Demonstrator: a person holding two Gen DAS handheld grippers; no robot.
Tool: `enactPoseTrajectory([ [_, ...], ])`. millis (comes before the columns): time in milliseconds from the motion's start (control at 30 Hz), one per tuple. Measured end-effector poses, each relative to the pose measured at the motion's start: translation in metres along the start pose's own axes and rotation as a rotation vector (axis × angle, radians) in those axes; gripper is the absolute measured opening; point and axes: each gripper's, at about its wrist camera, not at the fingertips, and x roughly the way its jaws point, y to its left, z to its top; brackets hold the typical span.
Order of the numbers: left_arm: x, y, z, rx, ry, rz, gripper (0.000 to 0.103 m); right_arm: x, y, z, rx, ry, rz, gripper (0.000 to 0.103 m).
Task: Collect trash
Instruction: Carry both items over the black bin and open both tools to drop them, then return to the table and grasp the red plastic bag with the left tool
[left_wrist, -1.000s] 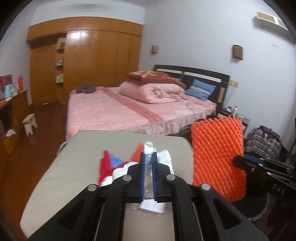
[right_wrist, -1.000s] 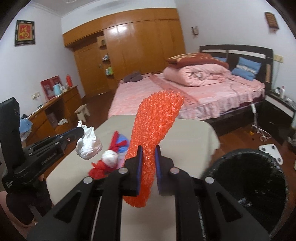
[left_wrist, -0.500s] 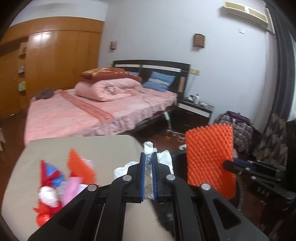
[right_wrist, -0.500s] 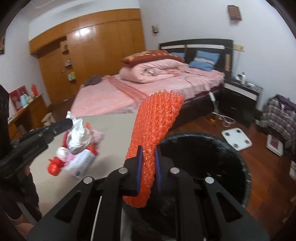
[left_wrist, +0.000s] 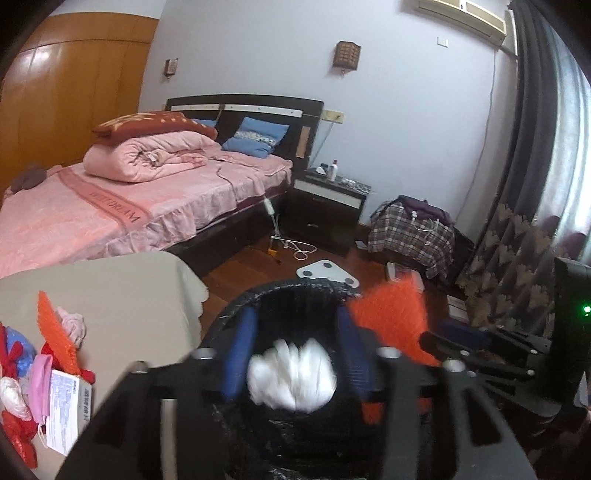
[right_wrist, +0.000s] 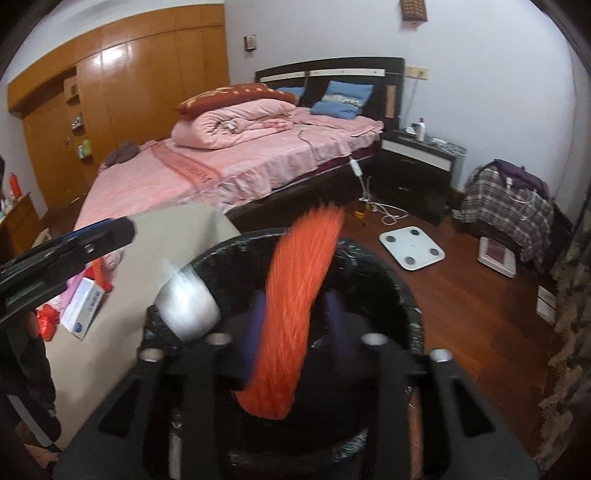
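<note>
Both grippers hang over the black trash bin (left_wrist: 280, 295), which stands on the wooden floor just right of the beige-covered table (left_wrist: 122, 291). The left gripper (left_wrist: 295, 354) has its blue-padded jaws opening, and a crumpled white plastic wad (left_wrist: 291, 380) sits blurred in the gap between them, above the dark mouth of the bin; the pads stand clear of it on either side, so it looks released, though the blur makes it hard to be sure that nothing grazes it. The right gripper (right_wrist: 295, 314) is likewise opening its jaws, with the orange bubble wrap (right_wrist: 295, 310) streaked lengthwise between them, its lower end near the camera and its upper end reaching past the bin's far rim; the pads on both sides stand apart from it. In the right wrist view the white wad (right_wrist: 188, 306) shows at the bin's left rim, below the tip of the left gripper (right_wrist: 110, 236). More trash remains on the table's near left part: a second piece of orange wrap (left_wrist: 55, 332), a pink mask (left_wrist: 38, 384), a white printed box (left_wrist: 68, 413) and red and white bags (left_wrist: 14, 406) heaped together. Beyond lie a pink bed (left_wrist: 122, 206), a dark nightstand (left_wrist: 328, 210) and a white scale (right_wrist: 412, 247) on the floor.
</note>
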Motion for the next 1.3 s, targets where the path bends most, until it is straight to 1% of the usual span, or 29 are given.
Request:
enactPoseTrajectory([
  [33, -0.003, 0.003, -0.003, -0.002, 0.001, 0.010, 0.052, -0.001, 0.000, -0.001, 0.001, -0.004, -0.007, 0.054],
  [100, -0.006, 0.011, -0.004, -0.009, 0.004, 0.042, 0.058, -0.003, 0.002, -0.003, -0.002, -0.016, -0.018, 0.073],
  [133, -0.012, 0.018, -0.005, -0.020, -0.001, 0.065, 0.060, -0.004, 0.005, -0.002, -0.006, -0.025, -0.020, 0.079],
  [167, -0.015, 0.023, -0.006, -0.025, -0.004, 0.084, 0.063, -0.006, 0.008, -0.003, -0.009, -0.037, -0.020, 0.087],
  [200, -0.022, 0.029, -0.009, -0.028, -0.008, 0.104, 0.067, -0.008, 0.013, -0.003, -0.013, -0.048, -0.017, 0.092],
  [300, -0.044, 0.050, -0.017, -0.033, -0.028, 0.195, 0.075, -0.009, 0.025, -0.001, -0.015, -0.064, 0.014, 0.096],
  [333, -0.054, 0.059, -0.020, -0.039, -0.036, 0.235, 0.077, -0.010, 0.032, 0.000, -0.018, -0.067, 0.032, 0.096],
  [400, -0.069, 0.072, -0.026, -0.053, -0.043, 0.289, 0.081, -0.009, 0.049, 0.003, -0.029, -0.072, 0.072, 0.097],
  [500, -0.094, 0.099, -0.039, -0.077, -0.049, 0.388, 0.084, -0.004, 0.074, 0.004, -0.043, -0.063, 0.122, 0.097],
  [633, -0.121, 0.136, -0.061, -0.121, -0.038, 0.526, 0.085, 0.007, 0.118, 0.002, -0.068, -0.044, 0.205, 0.097],
  [733, -0.137, 0.164, -0.078, -0.153, -0.018, 0.602, 0.085, 0.015, 0.153, 0.001, -0.103, -0.029, 0.256, 0.097],
  [833, -0.147, 0.187, -0.095, -0.189, 0.002, 0.660, 0.085, 0.021, 0.179, 0.000, -0.129, -0.022, 0.283, 0.097],
  [933, -0.152, 0.207, -0.110, -0.225, 0.028, 0.692, 0.085, 0.030, 0.205, -0.003, -0.157, -0.006, 0.306, 0.097],
  [1033, -0.151, 0.222, -0.124, -0.263, 0.054, 0.705, 0.084, 0.037, 0.224, -0.006, -0.189, -0.001, 0.313, 0.097],
  [1300, -0.134, 0.248, -0.142, -0.329, 0.097, 0.689, 0.078, 0.056, 0.248, -0.017, -0.227, 0.034, 0.308, 0.097],
])
